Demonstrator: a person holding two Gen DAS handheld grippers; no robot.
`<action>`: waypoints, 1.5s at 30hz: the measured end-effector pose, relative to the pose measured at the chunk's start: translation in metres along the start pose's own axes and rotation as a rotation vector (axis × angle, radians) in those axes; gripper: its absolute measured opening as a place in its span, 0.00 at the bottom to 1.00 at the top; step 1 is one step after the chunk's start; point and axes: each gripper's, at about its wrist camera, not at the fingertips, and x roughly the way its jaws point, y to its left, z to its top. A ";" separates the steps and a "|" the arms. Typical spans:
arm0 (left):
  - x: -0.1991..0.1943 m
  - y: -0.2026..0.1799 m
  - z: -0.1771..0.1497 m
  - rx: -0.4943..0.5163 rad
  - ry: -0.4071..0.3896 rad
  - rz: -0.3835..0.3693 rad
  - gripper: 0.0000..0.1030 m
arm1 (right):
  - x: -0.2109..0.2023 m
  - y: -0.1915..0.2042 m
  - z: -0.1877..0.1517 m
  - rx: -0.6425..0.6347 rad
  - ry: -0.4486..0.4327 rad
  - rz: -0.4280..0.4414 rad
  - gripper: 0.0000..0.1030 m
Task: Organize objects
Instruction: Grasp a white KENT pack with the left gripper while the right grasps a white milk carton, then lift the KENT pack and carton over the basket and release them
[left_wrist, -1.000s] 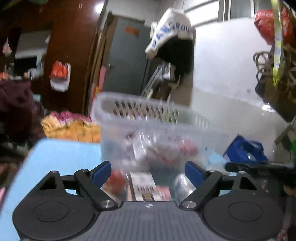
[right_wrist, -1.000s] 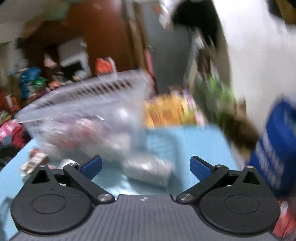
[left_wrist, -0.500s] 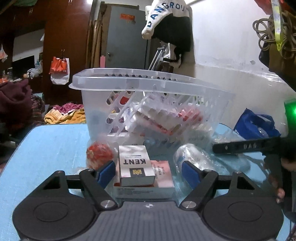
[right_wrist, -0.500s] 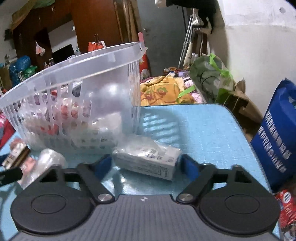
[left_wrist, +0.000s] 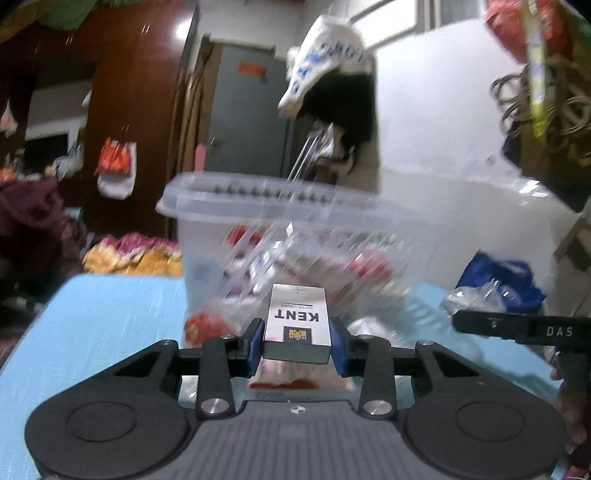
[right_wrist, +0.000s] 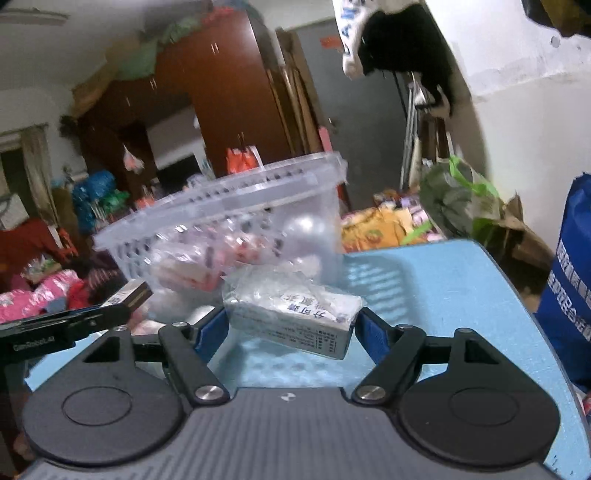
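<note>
Half a sec ago both claws were wide apart w/ the things lying loose between them; now each one has grabbed sth. The left claw is clamped on the white KENT box, pads pressing its two sides, and the box looks lifted a bit off the pink pack it sat on. The right claw is squeezed on the wrapped box in crinkly clear plastic, and it hangs tilted just above the blue bench. The see-thru basket stands right behind both, already holding red and white packs. The pic is blurry, so I think the hands are moving. So the pick-up part looks done for these 2 things. Next, I guess, they go up over the basket rim and get dropped in. The rim is high, so lift enough first. A red round thing and a clear bottle sit on the bench by the basket.
</note>
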 end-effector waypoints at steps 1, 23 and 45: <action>-0.004 -0.002 -0.001 0.008 -0.028 -0.016 0.40 | -0.001 0.002 0.000 -0.004 -0.006 -0.001 0.76; -0.012 -0.001 -0.005 -0.003 -0.124 -0.082 0.40 | -0.002 0.019 -0.018 -0.100 -0.054 -0.030 0.76; -0.032 -0.004 0.065 -0.034 -0.167 -0.198 0.39 | -0.043 0.048 0.045 -0.171 -0.238 0.049 0.75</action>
